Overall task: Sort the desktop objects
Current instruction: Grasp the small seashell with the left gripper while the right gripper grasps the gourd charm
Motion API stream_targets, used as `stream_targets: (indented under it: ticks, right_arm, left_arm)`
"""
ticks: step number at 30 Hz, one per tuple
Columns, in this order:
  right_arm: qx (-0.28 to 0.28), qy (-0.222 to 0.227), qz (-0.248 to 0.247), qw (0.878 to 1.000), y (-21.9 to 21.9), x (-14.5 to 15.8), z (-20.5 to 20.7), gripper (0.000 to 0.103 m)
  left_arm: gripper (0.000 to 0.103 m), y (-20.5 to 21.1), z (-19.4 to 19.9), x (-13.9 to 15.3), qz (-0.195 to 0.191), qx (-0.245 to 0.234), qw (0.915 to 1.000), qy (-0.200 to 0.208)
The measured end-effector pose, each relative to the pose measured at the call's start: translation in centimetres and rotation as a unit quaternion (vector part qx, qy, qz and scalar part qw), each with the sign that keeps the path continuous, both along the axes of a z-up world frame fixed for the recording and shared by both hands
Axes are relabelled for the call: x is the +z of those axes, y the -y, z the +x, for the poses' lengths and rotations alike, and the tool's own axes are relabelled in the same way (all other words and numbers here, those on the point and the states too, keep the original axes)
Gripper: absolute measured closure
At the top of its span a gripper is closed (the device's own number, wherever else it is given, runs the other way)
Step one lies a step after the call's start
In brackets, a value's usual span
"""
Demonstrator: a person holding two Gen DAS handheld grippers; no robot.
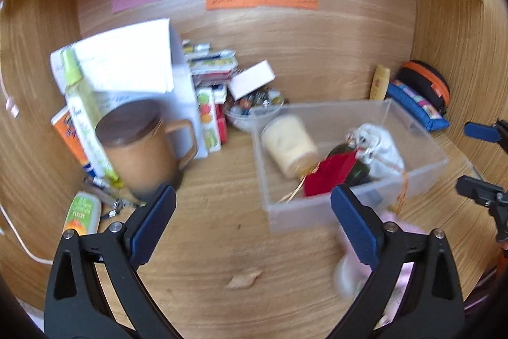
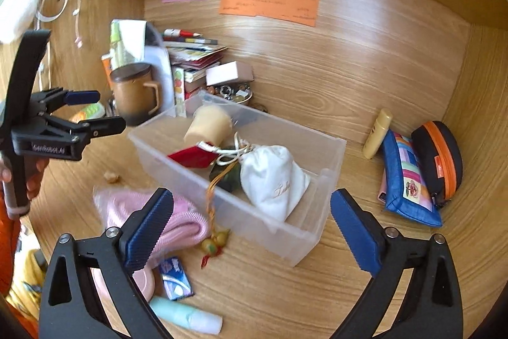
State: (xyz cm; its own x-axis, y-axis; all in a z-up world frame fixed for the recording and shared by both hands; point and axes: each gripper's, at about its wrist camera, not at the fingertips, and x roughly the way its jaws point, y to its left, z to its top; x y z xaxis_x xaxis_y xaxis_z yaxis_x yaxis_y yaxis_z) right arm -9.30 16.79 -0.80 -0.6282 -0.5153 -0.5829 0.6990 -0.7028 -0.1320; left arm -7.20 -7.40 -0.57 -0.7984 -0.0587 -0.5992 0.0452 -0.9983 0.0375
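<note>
Sorting looks midway: the clear bin (image 2: 279, 231), centre of the right wrist view, already holds a white pouch (image 2: 273, 180), a cream cup (image 2: 208, 124) and a red tag (image 2: 190, 158). Both the left gripper (image 1: 254, 212) and right gripper (image 2: 250, 212) hover with fingers spread, empty. Next, probably, the right closes on the pink cloth (image 2: 187, 221) at lower left on the bench (image 2: 270, 291)

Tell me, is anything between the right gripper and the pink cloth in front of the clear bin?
Nothing visible. The right gripper is open, and the pink cloth lies on the desk right by its left finger, beside the clear bin. Only a tassel charm lies next to it.
</note>
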Motion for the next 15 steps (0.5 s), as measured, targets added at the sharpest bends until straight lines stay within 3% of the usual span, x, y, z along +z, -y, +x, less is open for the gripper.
stream_targets:
  ticks: [3,15]
  right_arm:
    - [-0.001,-0.002,0.008,1.000,0.2,-0.8,0.8,0.004]
    - [-0.012,0.074,0.037,0.997,0.1,-5.4,-0.6,0.006]
  left_arm:
    - [0.004,0.9,0.7,-1.3,-0.006,0.011,0.9998,0.017]
    - [0.004,3.0,2.0,-5.7,-0.016,0.026,0.9971,0.070]
